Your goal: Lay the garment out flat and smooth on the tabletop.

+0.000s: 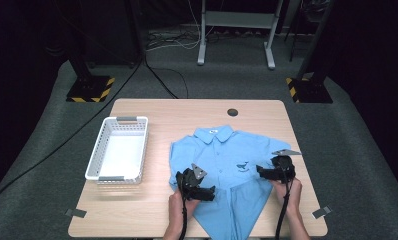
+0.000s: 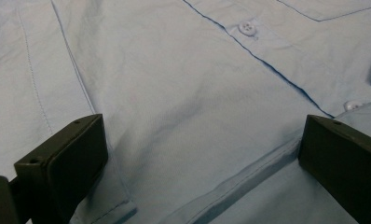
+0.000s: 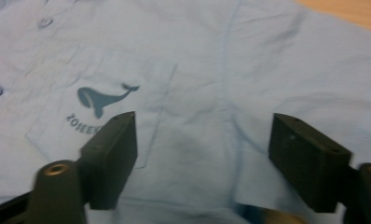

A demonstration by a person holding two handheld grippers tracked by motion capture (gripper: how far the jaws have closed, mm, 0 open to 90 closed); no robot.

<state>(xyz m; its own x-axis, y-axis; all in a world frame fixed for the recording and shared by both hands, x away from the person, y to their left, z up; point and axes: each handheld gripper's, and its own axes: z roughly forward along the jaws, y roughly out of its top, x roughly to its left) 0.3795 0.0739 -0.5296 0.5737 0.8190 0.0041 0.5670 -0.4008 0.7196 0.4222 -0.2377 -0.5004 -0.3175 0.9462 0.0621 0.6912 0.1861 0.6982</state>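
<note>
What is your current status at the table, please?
Left tool and right tool open, low over the blue shirt. Shirt buttoned, lower half folded up. White basket left of it, nothing in the way.

Shirt at centre-right of your surface, basket at its 9 o'clock.
The shirt (image 1: 222, 155) lies flat on the surface (image 1: 152, 210), collar toward 12 o'clock; the basket (image 1: 118, 149) sits apart, left of it.
</note>
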